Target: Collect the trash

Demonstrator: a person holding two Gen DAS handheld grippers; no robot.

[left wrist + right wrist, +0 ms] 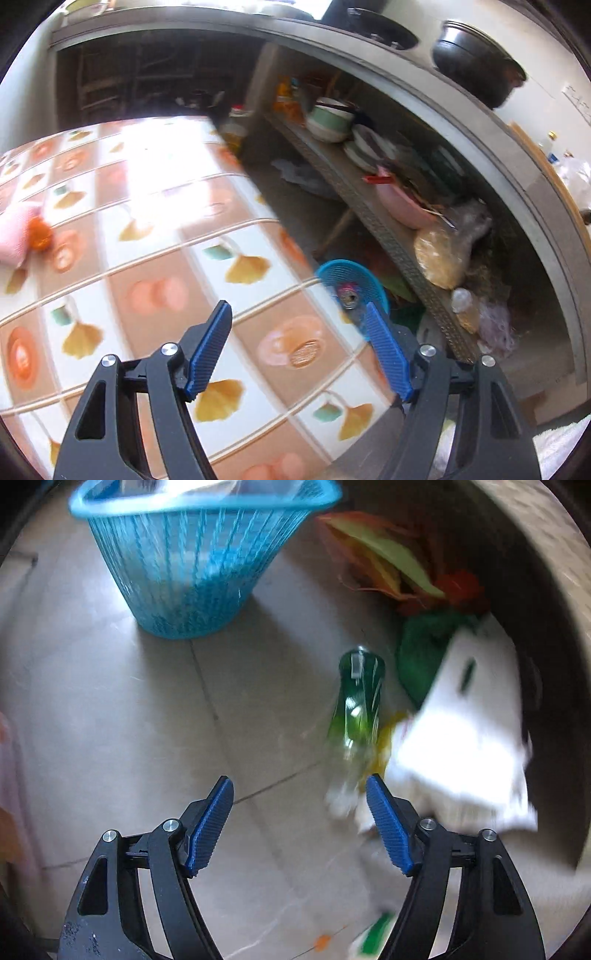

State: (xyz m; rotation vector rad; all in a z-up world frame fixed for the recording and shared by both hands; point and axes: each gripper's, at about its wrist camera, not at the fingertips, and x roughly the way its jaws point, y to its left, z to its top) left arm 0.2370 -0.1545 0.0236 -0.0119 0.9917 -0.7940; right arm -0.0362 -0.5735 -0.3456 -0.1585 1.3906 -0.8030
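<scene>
- Where the right wrist view looks down at the tiled floor [110, 709], a blue mesh basket [192, 565] stands upright at upper left of frame; what it holds is blurred, cannot tell.
- Green plastic bottle [356, 701] lies on the floor right of centre, just beside white paper trash [465, 746] at right; orange and green wrappers [391, 565] pile at upper right against a curved wall.
- Open bare floor at centre and left, between basket and bottle.
- Right gripper [300, 794]: jaws wide, nothing between them; the right-hand pad sits near the bottle's lower end, contact unclear.
- Left wrist view: patterned surface [147, 258] fills the left, its edge running diagonally; cluttered shelf [369, 206] with bowls at right.
- Left gripper [300, 317]: jaws wide, empty, over the surface edge.
</scene>
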